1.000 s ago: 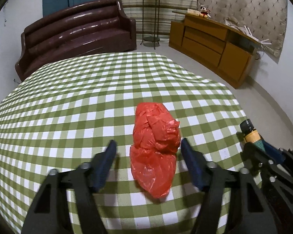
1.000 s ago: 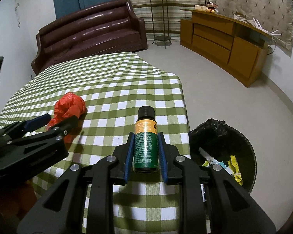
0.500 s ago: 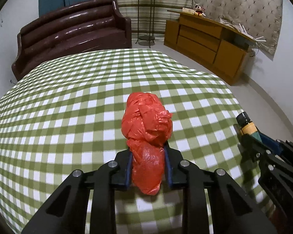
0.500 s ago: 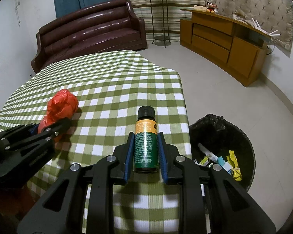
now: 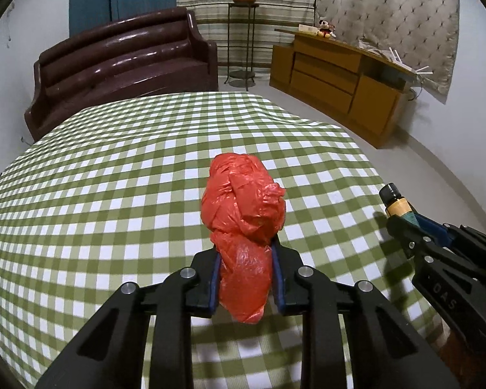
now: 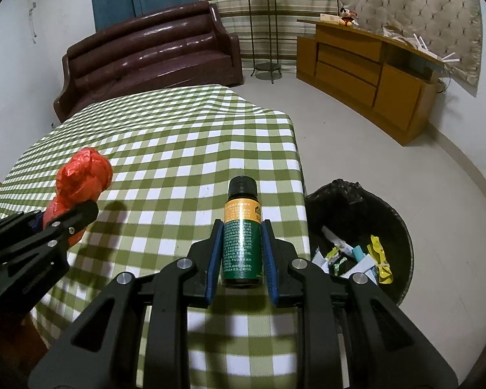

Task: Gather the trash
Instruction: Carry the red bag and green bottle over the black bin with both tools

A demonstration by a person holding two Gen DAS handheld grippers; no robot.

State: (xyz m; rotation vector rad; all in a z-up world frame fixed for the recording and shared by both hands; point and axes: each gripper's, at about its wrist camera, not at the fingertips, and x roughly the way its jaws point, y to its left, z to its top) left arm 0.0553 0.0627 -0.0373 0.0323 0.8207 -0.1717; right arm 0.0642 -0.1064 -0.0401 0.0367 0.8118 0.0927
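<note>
Since a second ago your left gripper (image 5: 244, 278) has closed on the red plastic bag (image 5: 243, 223), now lifted off the green checked tablecloth (image 5: 113, 178). Your right gripper (image 6: 242, 253) pinches the green bottle (image 6: 242, 243) beside the black trash bin (image 6: 372, 214).

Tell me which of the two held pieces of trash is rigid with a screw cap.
The small green glass bottle with the black cap, clamped in the right gripper. The left gripper holds a crumpled red plastic bag, soft and capless.
</note>
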